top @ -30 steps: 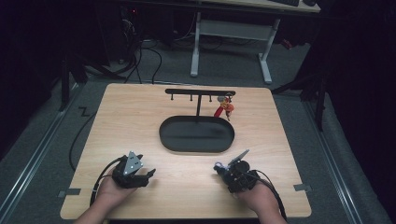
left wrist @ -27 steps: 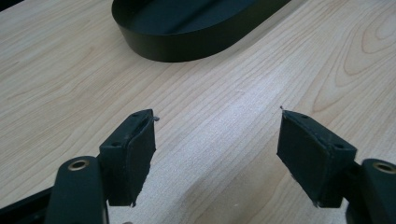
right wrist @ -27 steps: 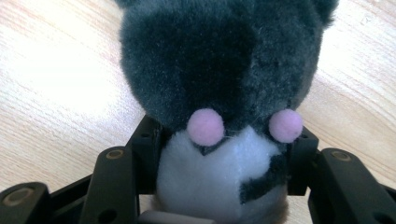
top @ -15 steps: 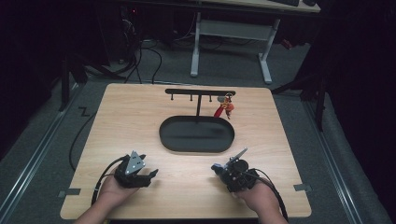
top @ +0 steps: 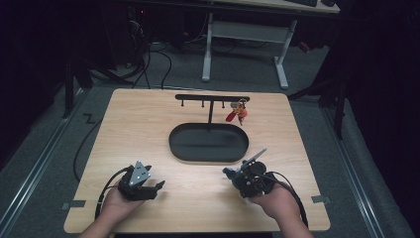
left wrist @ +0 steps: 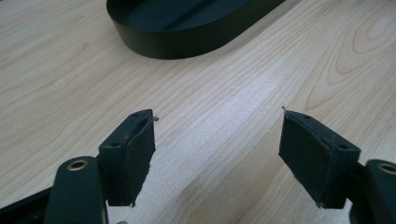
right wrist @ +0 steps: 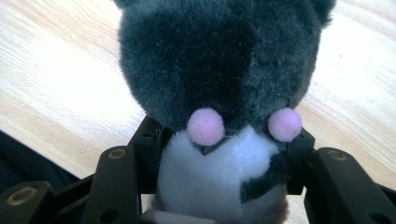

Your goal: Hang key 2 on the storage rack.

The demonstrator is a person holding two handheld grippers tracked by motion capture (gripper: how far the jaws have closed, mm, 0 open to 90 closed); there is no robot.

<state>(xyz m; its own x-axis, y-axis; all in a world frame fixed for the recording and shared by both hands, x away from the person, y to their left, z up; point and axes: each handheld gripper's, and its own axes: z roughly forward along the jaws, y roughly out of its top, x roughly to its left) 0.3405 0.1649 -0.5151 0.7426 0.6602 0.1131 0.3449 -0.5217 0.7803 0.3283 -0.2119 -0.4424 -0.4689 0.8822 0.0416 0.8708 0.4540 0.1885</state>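
Gripping one plush toy (right wrist: 219, 93), right tongs (right wrist: 219, 158), one tray (top: 208, 143), one key rack (top: 212, 98)

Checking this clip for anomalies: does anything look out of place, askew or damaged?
Nothing looks damaged or spilled. The right gripper is clamped on a grey and white plush toy. The left gripper is open over bare table. Keys hang from the rack above the black tray.

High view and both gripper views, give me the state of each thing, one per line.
Left gripper: jaws open, nothing between them, over bare table.
Right gripper: jaws shut on plush toy.
Black tray: empty, flat on table.
Hook rack: upright behind tray.
Red keychain: hanging from rack.
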